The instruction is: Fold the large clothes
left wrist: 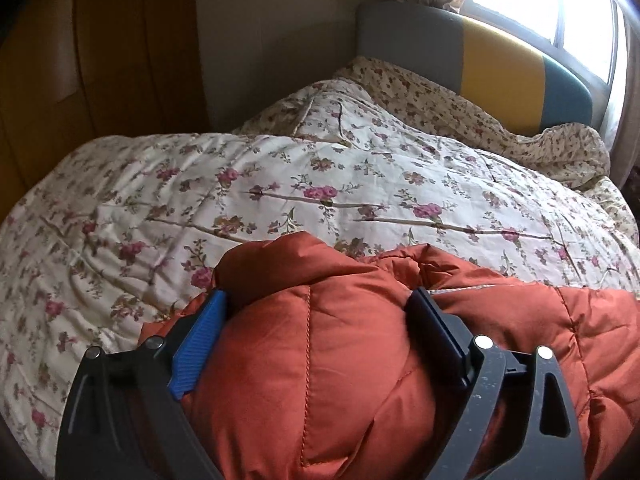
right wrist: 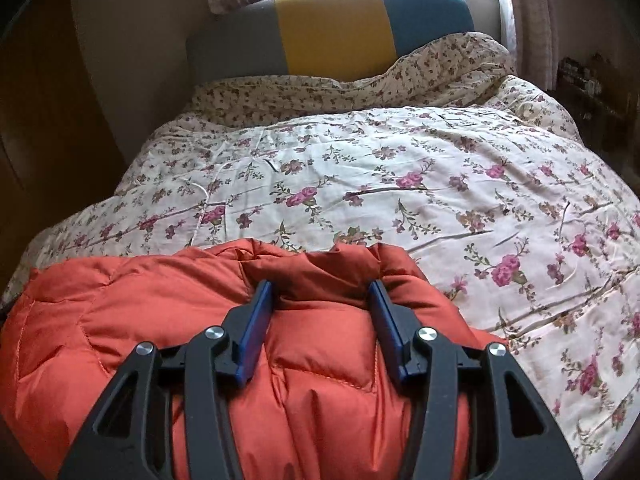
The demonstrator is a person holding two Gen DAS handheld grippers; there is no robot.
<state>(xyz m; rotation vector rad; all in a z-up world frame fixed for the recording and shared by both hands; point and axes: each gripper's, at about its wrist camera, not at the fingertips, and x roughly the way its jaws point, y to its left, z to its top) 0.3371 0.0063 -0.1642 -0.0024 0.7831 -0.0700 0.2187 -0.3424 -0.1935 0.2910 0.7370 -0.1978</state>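
Note:
An orange quilted puffer jacket point(left wrist: 340, 360) lies bunched on the near part of the bed. My left gripper point(left wrist: 316, 308) stands wide open astride a rounded bulge of it. The padding swells between the blue pad point(left wrist: 196, 344) and the dark finger point(left wrist: 436, 328) and brushes both without being squeezed. In the right wrist view the jacket point(right wrist: 140, 312) spreads to the left. My right gripper point(right wrist: 322, 300) is shut on a puckered fold at the jacket's far edge, with fabric pinched between both blue pads point(right wrist: 256, 336).
A cream floral quilt point(right wrist: 400, 168) covers the bed beyond the jacket. A grey, yellow and teal headboard point(right wrist: 332, 28) stands under a bright window point(left wrist: 540, 4) with curtains. A brown wardrobe point(left wrist: 80, 60) is on the left, and a dark shelf point(right wrist: 588, 92) is at the right.

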